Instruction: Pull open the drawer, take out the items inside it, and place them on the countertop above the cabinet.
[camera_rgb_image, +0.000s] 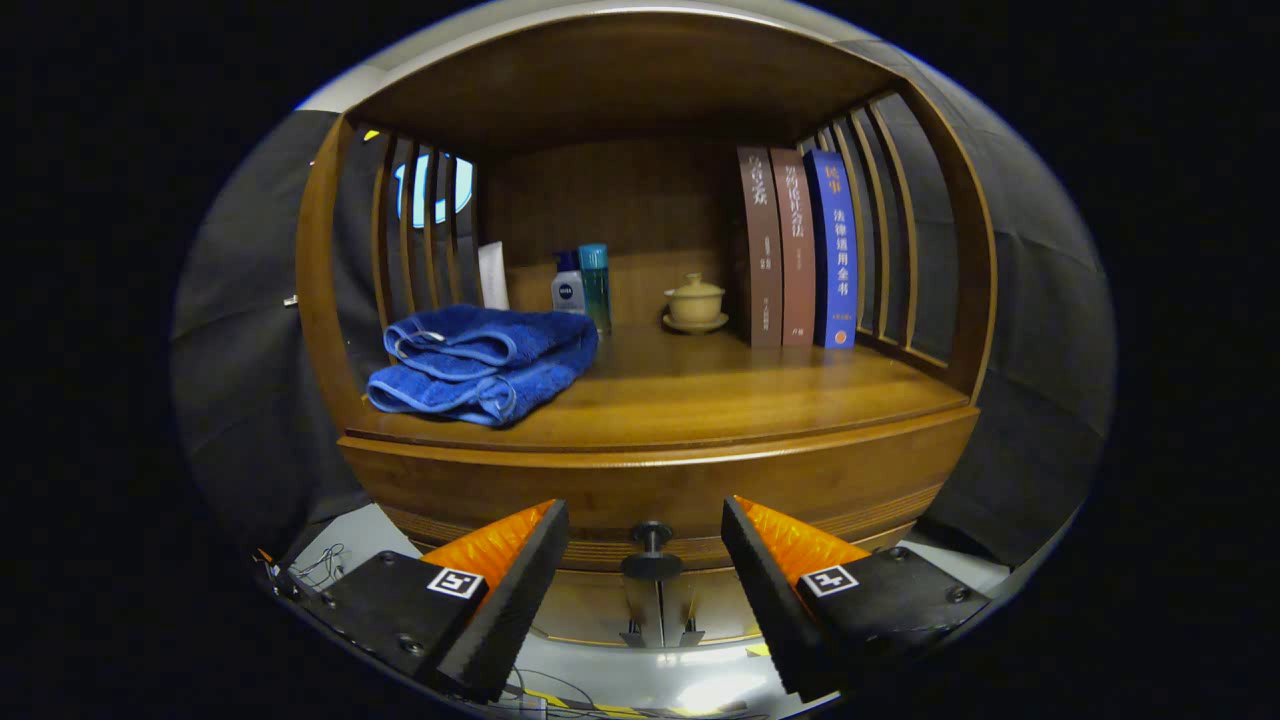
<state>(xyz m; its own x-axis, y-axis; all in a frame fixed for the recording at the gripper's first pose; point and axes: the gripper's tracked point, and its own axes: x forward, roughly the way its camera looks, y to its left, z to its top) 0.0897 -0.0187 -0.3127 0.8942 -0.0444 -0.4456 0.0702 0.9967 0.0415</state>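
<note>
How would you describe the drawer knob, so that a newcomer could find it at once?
Start at the wooden cabinet and go below the countertop that carries the folded blue towel. The small dark drawer knob sticks out from the drawer front, between the open gripper's fingers. It is the only round, dark thing there.

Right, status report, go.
Gripper open, fingers either side of the drawer knob, not touching. Drawer shut. Blue towel on the countertop. Nothing blocking.

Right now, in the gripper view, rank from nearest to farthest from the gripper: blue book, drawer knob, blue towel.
1. Drawer knob, between the open gripper's fingers.
2. Blue towel, on the countertop's front left.
3. Blue book, upright at the back right.
</note>
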